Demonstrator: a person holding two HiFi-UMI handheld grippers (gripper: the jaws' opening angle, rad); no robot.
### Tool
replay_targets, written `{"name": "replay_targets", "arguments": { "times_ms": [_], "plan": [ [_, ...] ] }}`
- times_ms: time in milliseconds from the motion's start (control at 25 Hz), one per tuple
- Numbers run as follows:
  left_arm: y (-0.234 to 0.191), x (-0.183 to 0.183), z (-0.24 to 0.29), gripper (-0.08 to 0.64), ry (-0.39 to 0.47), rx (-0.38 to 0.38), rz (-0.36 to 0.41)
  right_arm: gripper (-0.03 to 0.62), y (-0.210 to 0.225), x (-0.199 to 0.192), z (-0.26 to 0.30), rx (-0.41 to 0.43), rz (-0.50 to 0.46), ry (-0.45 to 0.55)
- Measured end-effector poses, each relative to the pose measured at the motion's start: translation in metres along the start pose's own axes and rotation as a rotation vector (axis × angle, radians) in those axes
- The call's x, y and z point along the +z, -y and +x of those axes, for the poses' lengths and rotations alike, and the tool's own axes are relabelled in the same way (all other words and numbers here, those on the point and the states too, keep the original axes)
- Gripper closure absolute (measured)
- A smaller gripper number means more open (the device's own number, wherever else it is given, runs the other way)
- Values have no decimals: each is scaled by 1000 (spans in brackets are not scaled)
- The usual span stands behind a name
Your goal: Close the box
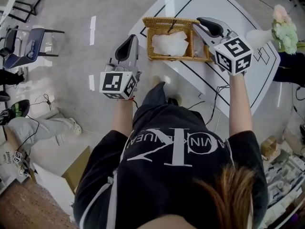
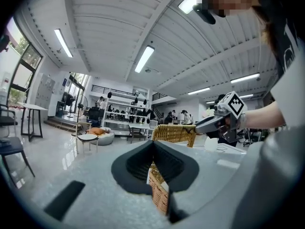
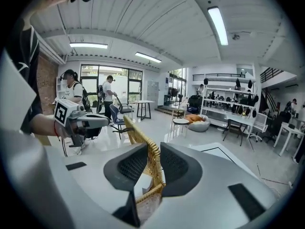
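A wicker box (image 1: 178, 57) with white paper (image 1: 169, 44) inside sits on the white table (image 1: 209, 80). Its wicker lid (image 1: 167, 21) stands raised along the far side. My right gripper (image 1: 197, 25) is at the box's far right corner, shut on the lid's edge (image 3: 138, 137); the pads (image 3: 174, 163) press the wicker from both sides. My left gripper (image 1: 132, 38) hovers just left of the box, apart from it, jaws shut on nothing. In the left gripper view the tips (image 2: 153, 149) meet, a strip of wicker shows beyond them, and the lid (image 2: 174, 132) and right gripper (image 2: 214, 120) are ahead.
A white vase (image 1: 259, 36) with flowers (image 1: 285, 30) stands at the table's right end. Chairs (image 1: 28, 44) are on the floor at far left, and cardboard boxes (image 1: 71, 173) at lower left. A person's leg (image 1: 43, 125) lies on the floor to the left.
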State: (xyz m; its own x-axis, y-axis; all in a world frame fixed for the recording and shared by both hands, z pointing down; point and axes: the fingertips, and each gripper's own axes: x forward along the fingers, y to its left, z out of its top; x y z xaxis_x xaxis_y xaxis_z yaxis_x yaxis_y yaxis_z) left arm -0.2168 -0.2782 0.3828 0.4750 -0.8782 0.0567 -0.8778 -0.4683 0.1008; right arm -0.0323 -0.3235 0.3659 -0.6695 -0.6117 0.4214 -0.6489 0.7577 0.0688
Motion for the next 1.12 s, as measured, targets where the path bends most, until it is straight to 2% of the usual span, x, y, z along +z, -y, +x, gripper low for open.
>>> {"name": "replay_targets", "arguments": {
  "times_ms": [440,1120],
  "plan": [
    [27,3,-23,549,9,25,15,489,-33,-29,-20,36,-57,-43],
    [41,4,-37,549,9,42,20,471,-62,-67,-26,7,-228,-130]
  ]
}}
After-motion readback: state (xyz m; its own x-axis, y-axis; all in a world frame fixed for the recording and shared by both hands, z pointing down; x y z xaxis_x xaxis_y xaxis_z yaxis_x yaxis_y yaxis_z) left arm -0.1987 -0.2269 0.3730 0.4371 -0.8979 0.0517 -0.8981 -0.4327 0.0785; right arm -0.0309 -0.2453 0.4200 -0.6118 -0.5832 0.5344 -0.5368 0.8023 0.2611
